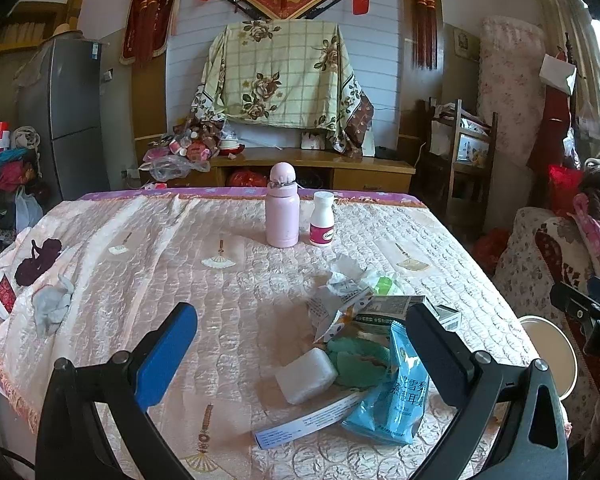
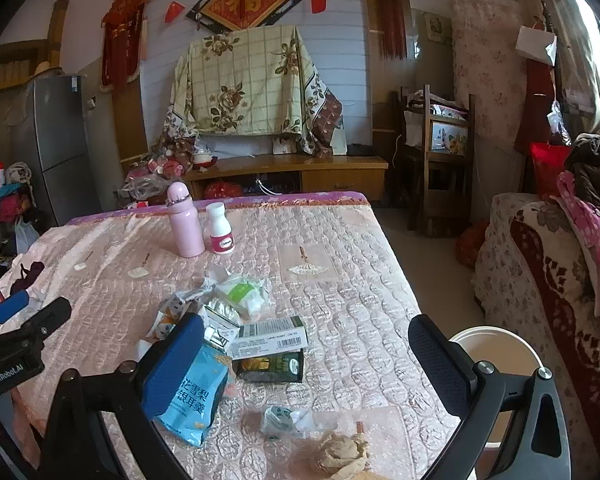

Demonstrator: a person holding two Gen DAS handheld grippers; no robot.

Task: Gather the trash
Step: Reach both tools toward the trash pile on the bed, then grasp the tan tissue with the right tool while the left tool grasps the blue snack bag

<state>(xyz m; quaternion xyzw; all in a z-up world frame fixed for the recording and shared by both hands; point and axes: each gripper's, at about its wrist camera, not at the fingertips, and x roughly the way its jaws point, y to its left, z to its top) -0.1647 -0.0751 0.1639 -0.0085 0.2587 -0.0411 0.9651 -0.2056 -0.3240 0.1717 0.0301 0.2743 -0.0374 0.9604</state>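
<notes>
Trash still litters the table [image 2: 340, 280] beside the white bin [image 2: 496, 344], seemingly empty; we hold both grippers [image 1: 300, 344] [image 2: 304, 360] wide, gripping nothing.

Left hand-held gripper [image 1: 300, 344]: black frame with curved arms, silver screws at the joints, one finger padded blue [image 1: 166, 356], the other padded black. Right hand-held gripper [image 2: 306, 364]: same build, blue pad [image 2: 172, 364] and dimpled black pad; its view shows the left unit's body lettered "GenRobot.AI"
</notes>
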